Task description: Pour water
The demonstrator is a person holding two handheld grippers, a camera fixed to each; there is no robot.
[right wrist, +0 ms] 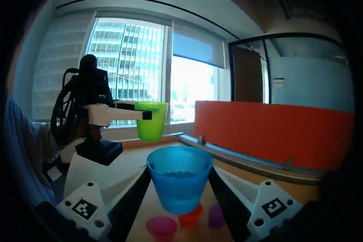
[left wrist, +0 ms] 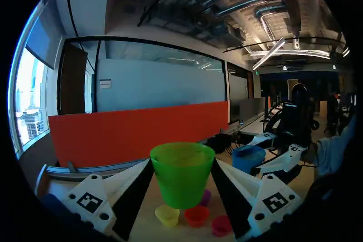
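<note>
Two cups were held above the table [left wrist: 145, 226] in the left gripper view. The left gripper [left wrist: 182, 164] clamped the green cup [left wrist: 182, 183] upright between both fingers; its inside was too dim to show any fill level. Farther right, the right gripper [left wrist: 252, 155] carried the blue cup [left wrist: 247, 158] upright, contents unreadable. Beneath the green cup stood a yellow cup [left wrist: 167, 215], an orange cup [left wrist: 196, 215], a pink cup [left wrist: 221, 224] and a purple cup [left wrist: 206, 196], the last partly hidden behind the green cup.

In the right gripper view, both fingers of the right gripper pressed the blue cup [right wrist: 180, 192], which held water [right wrist: 179, 175] partway up. The orange cup [right wrist: 191, 217] was half covered by it; what the small cups held could not be made out. Up left, the left gripper held the green cup level beside a sleeve [right wrist: 22, 151] cut off at the edge.
</note>
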